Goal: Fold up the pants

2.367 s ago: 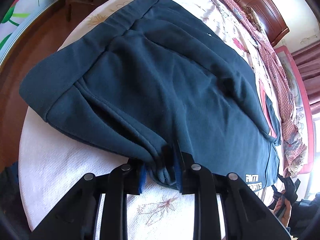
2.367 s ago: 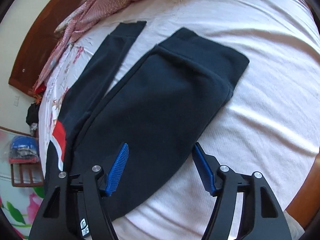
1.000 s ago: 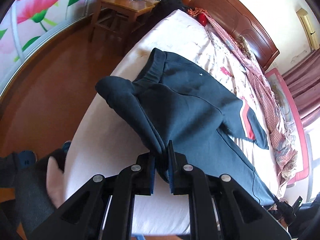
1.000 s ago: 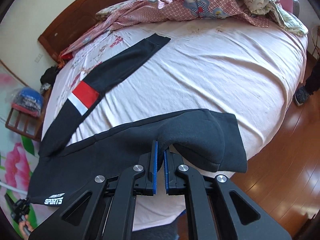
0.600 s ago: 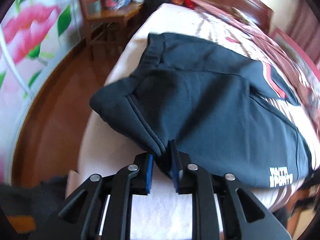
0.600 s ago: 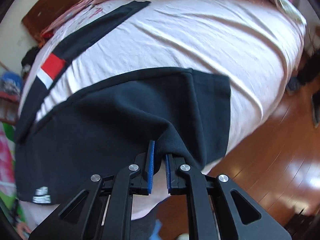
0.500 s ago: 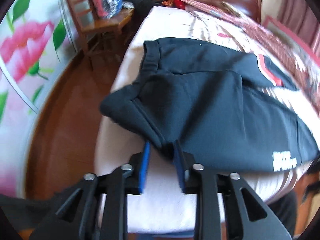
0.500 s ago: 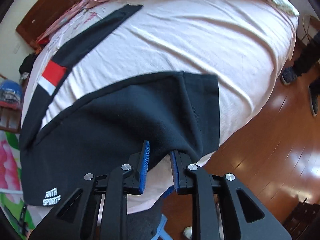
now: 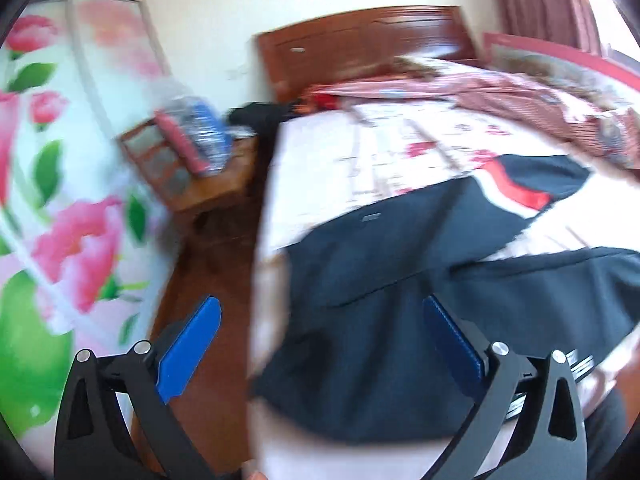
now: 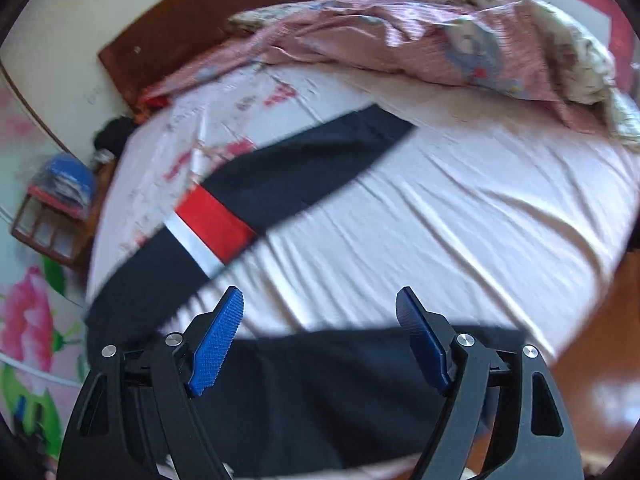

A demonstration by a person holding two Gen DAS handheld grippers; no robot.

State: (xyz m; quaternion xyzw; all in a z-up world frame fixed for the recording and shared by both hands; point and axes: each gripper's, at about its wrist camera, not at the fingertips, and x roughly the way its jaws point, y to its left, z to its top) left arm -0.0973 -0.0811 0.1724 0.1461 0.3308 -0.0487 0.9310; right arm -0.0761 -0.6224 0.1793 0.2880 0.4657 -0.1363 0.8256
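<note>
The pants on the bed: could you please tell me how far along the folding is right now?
Done: the pants lie spread on the bed, legs apart, the red-banded leg angled away from the near leg. In hand: nothing; the left claw and right claw are both open and empty. Left: apparently every fold, since no leg lies over the other.

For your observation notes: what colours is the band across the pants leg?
Red beside white, on the band; clearest from the right wrist.

Bedroom, private home.
I see: bed (image 10: 460, 216), wooden headboard (image 9: 360, 40), rumpled quilt (image 10: 420, 44), floral wall panel (image 9: 60, 220).
</note>
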